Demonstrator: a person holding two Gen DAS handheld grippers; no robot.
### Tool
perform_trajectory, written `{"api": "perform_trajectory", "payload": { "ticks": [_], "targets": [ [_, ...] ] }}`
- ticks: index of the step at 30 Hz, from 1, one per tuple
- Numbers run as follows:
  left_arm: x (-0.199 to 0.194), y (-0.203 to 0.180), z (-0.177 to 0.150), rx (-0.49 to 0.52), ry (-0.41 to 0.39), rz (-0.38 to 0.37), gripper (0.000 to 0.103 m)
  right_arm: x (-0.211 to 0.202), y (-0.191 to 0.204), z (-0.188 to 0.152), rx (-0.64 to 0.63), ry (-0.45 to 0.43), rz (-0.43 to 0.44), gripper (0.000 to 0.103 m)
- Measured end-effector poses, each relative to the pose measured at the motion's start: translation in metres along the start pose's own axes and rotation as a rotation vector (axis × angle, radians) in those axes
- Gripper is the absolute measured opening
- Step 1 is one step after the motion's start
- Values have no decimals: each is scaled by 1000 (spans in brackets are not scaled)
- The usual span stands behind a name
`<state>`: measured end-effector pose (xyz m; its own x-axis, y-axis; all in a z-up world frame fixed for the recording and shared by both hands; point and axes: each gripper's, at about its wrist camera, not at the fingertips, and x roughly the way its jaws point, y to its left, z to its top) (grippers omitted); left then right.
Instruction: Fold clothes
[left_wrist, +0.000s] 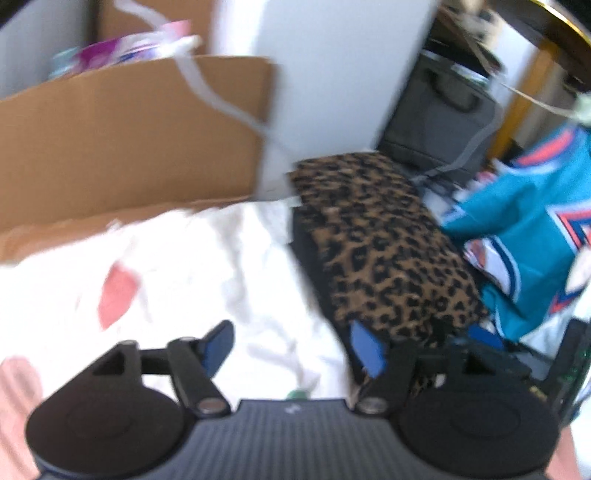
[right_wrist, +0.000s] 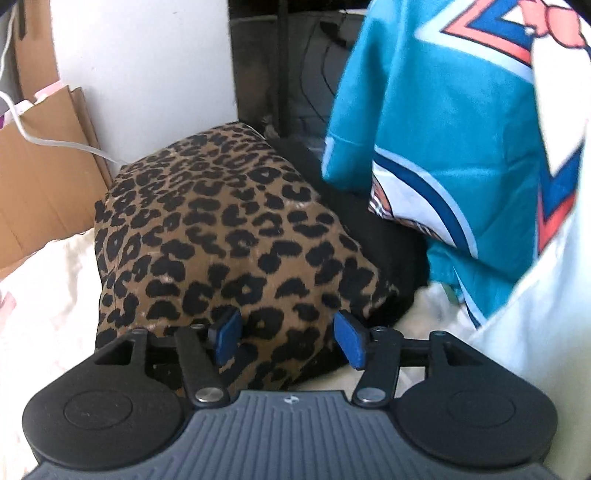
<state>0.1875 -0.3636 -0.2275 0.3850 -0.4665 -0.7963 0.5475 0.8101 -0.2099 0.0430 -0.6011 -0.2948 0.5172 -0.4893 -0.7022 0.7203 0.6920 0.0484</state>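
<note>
A folded leopard-print garment (left_wrist: 384, 251) lies on white bedding (left_wrist: 184, 266), with a black piece of clothing (right_wrist: 376, 236) under its right side. My left gripper (left_wrist: 291, 347) is open above the bedding; its right finger sits by the garment's near left edge and nothing is between its pads. My right gripper (right_wrist: 288, 341) is open just over the near end of the leopard garment (right_wrist: 221, 236), and the fabric lies flat below its spread pads. A teal jersey (right_wrist: 443, 129) with white, blue and orange markings hangs at the right; it also shows as the teal jersey (left_wrist: 524, 236) in the blurred left wrist view.
A brown cardboard box (left_wrist: 129, 129) stands at the left beside a white wall panel (left_wrist: 325, 74), with a white cable (left_wrist: 207, 85) draped over it. A grey bag (left_wrist: 439, 110) sits behind the leopard garment. The cardboard box (right_wrist: 40, 177) borders the bedding.
</note>
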Motion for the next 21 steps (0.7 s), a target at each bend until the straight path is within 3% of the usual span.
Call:
{"api": "perform_trajectory", "payload": {
  "ticks": [7, 11, 16, 18, 21],
  "targets": [
    [-53, 41, 6, -151, 1, 120, 79, -36, -1, 6, 33, 23, 20, 69],
    [-90, 56, 10, -197, 1, 173, 88, -71, 5, 26, 20, 31, 64, 82],
    [-147, 69, 10, -245, 7, 194, 93, -119, 13, 57, 9, 69, 143, 89],
    [-173, 72, 12, -255, -4, 200, 96, -139, 16, 69, 2, 82, 153, 98],
    [-209, 72, 13, -250, -14, 206, 97, -170, 24, 81, -20, 124, 168, 99]
  ]
}}
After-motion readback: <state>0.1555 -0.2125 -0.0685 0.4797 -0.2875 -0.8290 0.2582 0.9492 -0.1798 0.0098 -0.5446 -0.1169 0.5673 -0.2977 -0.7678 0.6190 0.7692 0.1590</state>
